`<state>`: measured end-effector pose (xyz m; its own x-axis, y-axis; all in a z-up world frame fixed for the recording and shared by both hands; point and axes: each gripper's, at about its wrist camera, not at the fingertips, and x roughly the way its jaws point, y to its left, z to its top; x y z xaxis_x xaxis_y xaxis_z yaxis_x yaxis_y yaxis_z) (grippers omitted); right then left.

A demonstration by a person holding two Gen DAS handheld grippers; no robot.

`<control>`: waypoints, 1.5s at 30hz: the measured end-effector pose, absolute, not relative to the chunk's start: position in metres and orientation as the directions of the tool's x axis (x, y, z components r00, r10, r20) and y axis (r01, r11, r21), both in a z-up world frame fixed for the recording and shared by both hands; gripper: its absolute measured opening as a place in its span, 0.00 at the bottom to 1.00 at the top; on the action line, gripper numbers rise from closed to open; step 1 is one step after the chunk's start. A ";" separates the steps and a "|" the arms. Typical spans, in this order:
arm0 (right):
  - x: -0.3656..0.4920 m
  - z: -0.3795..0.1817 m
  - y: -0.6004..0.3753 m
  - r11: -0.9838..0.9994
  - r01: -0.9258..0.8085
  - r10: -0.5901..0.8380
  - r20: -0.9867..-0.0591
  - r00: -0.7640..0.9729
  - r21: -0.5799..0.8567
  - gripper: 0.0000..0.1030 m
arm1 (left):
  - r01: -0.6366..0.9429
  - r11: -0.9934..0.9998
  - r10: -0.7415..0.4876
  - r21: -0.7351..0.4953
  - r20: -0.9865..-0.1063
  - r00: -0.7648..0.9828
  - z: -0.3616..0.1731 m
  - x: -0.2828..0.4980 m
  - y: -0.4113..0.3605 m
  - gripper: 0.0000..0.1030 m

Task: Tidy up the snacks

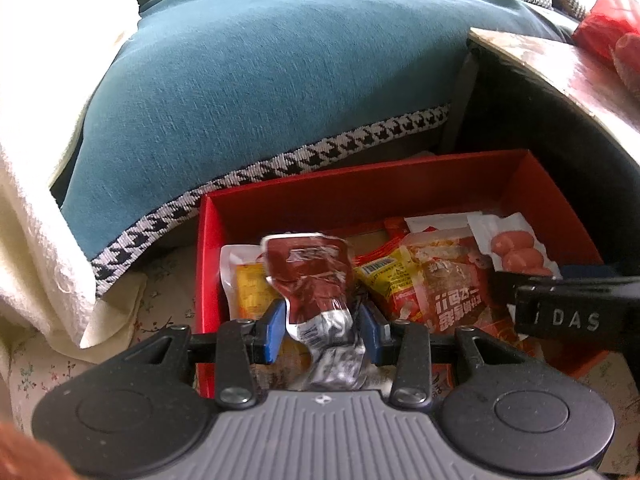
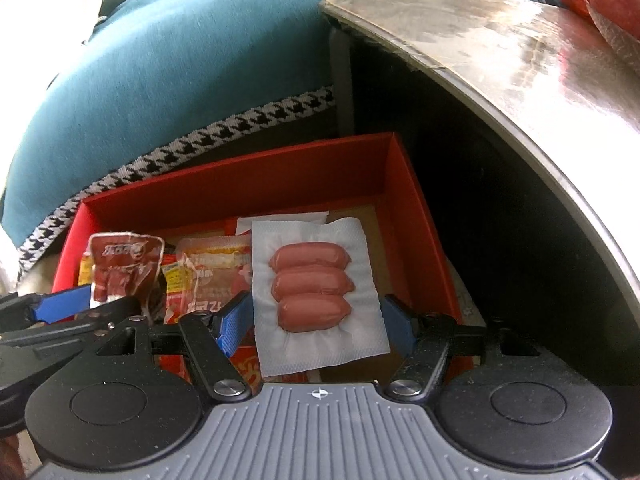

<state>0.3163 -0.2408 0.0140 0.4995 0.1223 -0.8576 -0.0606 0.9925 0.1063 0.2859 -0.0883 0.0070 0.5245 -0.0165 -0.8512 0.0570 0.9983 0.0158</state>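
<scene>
The dark red snack pouch (image 1: 310, 276) stands pinched at its crumpled silver lower end between the blue pads (image 1: 276, 330) of the left tool (image 1: 322, 330), whose jaws are drawn close and grip it; the pouch rises upright above the left part of the red box (image 1: 360, 192). The sausage pack (image 2: 316, 292), a clear-white sachet with three pink sausages side by side, lies between the blue fingers (image 2: 236, 320) of the right tool (image 2: 320, 326). Those jaws stand fairly wide; the left finger is right at the pack's edge and the right finger just beside its other edge, and whether the pads press on it I cannot tell. In the left wrist view the same pack shows at the box's right side, with the dark body of the right tool just below it. Under and between these lie other snack packets (image 1: 436, 280), orange, yellow and red, filling the near floor of the box, while the far strip of the floor by the back wall is bare. The box walls rise all round. Behind the box hangs a teal cover (image 1: 260, 80) with a black-and-white houndstooth hem (image 1: 280, 160), its edge close to the box's back-left corner. To the right, the surface (image 2: 520, 52) juts over a dark gap next to the box's right wall, and a red bag (image 1: 612, 20) rests on it.
</scene>
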 end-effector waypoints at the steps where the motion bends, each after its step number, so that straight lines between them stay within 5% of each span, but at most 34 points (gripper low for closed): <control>1: 0.316 0.014 -0.241 0.993 -0.059 0.119 -0.858 0.499 0.103 0.74 | 0.057 0.998 -0.020 0.012 -0.851 0.525 0.008 0.286 -0.088 0.33; 45: 0.212 0.073 -0.235 0.993 -0.079 0.118 -0.865 0.487 0.091 0.84 | 0.067 0.998 -0.046 -0.009 -0.814 0.579 0.063 0.194 -0.077 0.37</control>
